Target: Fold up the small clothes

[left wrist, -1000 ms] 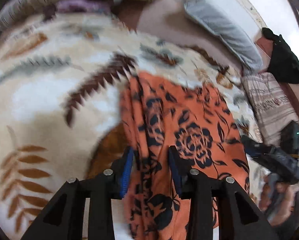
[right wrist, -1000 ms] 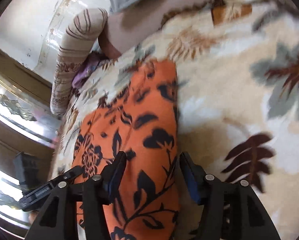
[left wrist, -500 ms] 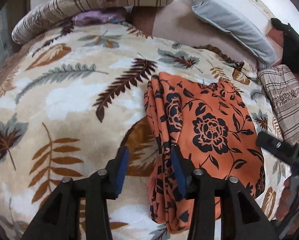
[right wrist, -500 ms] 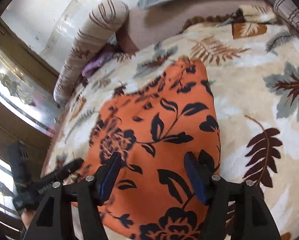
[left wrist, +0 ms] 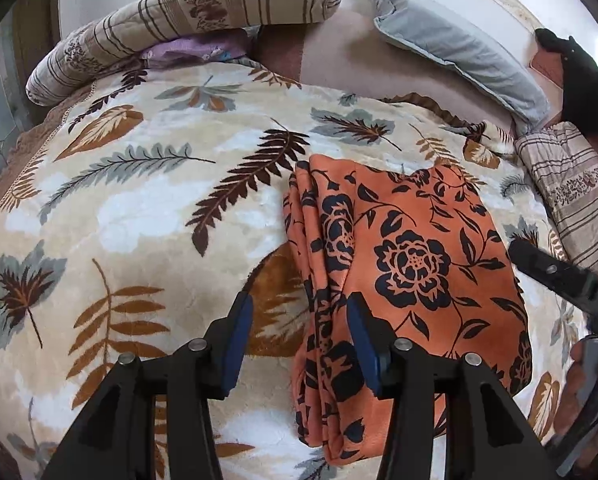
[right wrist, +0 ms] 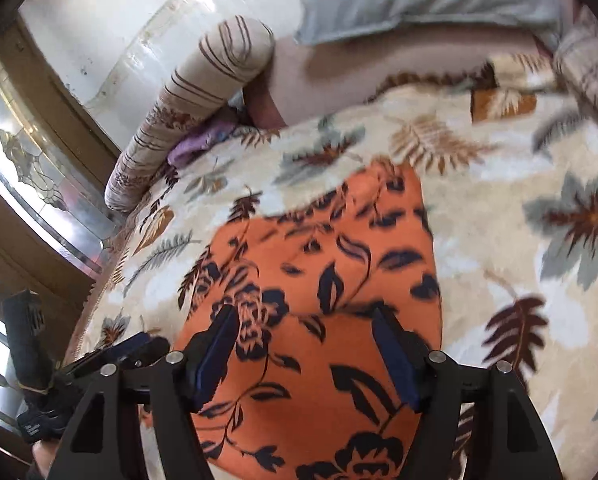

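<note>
Orange garment (left wrist: 411, 264) (near edge hidden behind fingers (left wrist: 361, 344)) lies folded.

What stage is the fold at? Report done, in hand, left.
Done: the orange floral garment lies folded in layers on the leaf-print blanket.
In hand: nothing; the left tongs and right tongs are both open above it.
Left: possibly another fold or tidying the bunched left edge.

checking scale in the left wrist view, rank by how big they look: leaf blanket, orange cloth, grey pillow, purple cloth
1. leaf blanket
2. orange cloth, though it lies nearest the camera
3. grey pillow
4. purple cloth, partly hidden
</note>
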A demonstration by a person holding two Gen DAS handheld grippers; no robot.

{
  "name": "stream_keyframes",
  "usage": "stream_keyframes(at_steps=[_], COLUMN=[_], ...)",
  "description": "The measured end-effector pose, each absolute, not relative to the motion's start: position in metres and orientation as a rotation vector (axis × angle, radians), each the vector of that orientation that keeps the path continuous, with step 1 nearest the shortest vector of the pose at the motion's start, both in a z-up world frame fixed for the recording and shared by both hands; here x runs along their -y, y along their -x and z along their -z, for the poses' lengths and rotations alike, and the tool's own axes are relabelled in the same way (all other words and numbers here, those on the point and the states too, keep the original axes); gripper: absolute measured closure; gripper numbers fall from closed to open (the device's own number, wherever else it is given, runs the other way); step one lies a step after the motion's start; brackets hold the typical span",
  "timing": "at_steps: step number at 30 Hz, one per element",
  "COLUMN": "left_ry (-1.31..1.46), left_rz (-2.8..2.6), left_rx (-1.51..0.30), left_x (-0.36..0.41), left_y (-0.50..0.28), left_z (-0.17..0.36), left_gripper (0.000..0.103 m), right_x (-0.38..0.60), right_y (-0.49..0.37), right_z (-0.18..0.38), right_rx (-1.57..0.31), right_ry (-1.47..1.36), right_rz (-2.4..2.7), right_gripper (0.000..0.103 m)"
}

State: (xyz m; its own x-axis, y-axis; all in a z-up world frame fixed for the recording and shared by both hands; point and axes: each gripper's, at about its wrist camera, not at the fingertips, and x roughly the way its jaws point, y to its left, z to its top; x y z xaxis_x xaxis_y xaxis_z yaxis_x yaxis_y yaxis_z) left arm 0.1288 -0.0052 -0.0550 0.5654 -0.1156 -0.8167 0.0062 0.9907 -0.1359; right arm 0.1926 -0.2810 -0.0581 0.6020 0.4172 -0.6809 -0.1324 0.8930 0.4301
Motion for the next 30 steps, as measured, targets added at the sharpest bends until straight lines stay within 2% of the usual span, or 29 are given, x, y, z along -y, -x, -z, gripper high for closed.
stream_keyframes(at_steps=[3, 11, 12, 15, 16, 20, 24, 30], left_ry=[0.116, 0.101, 0.099, 0.083, 0.077, 0.056, 0.033, 0.069], left_rz=[0.066, 0.026, 0.019, -0.009, -0.018, -0.025, -0.057, -0.069], left_rx=[-0.974, -0.954, -0.952, -0.935, -0.928, -0.917, -0.878, -0.843], left_x=[0.006, 0.002, 0.002, 0.004, 0.005, 0.013, 0.019, 0.022], left_y=[-0.128, -0.115, -0.112, -0.1, -0.096, -0.076, -0.055, -0.024], left_z=[0.053, 0.039, 0.037, 0.029, 0.027, 0.018, 0.007, -0.015], left_gripper=[0.054, 0.053, 0.052, 0.034, 0.032, 0.031, 0.022, 0.021], right_x=[0.277, 0.273, 0.272, 0.272, 0.273, 0.277, 0.278, 0.274], right_y=[-0.206, -0.18, -0.175, -0.153, -0.144, -0.112, -0.083, -0.053], right_z=[0.083, 0.055, 0.053, 0.05, 0.049, 0.048, 0.049, 0.037], right_rx=[-0.97, -0.897, -0.895, -0.902, -0.905, -0.916, -0.936, -0.905], right_ry=[-0.329, -0.327, -0.323, -0.294, -0.277, -0.208, -0.13, -0.079], right_rz=[-0.284, -0.294, -0.292, -0.263, -0.248, -0.179, -0.111, -0.087], right_gripper=[0.026, 0.026, 0.026, 0.026, 0.026, 0.025, 0.016, 0.012])
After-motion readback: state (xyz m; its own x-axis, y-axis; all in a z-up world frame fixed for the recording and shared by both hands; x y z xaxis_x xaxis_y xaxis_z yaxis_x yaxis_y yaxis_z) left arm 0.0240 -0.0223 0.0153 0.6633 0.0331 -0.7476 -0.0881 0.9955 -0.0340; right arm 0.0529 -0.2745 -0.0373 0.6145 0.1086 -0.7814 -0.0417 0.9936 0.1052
